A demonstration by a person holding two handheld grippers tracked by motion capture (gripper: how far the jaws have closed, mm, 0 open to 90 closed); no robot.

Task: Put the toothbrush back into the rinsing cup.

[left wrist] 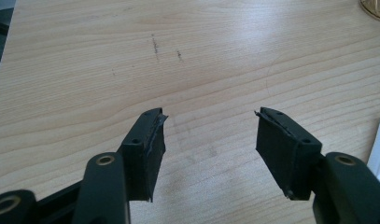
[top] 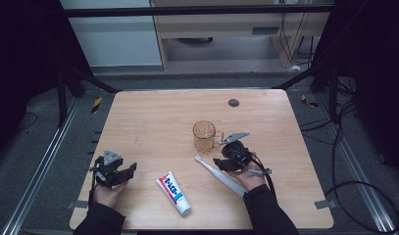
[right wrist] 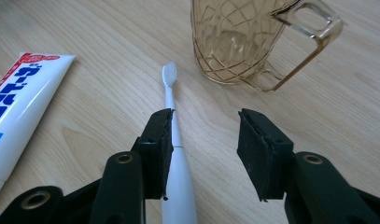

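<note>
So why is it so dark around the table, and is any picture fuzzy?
High view: the wooden table is brightly lit while the sides are almost black, and small things like the cup look soft. Right gripper view: the toothbrush is sharp, the toothpaste tube shines a bit. Left gripper view: the wood grain is clear, with faint shadows.

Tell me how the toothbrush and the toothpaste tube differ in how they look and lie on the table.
The toothbrush is slim and plain white; the toothpaste tube is broad, flat, and printed in red and blue. The toothbrush lies between the right gripper's open jaws, near its left pad; the toothpaste tube lies clear of both grippers. Both lie flat on the table.
</note>
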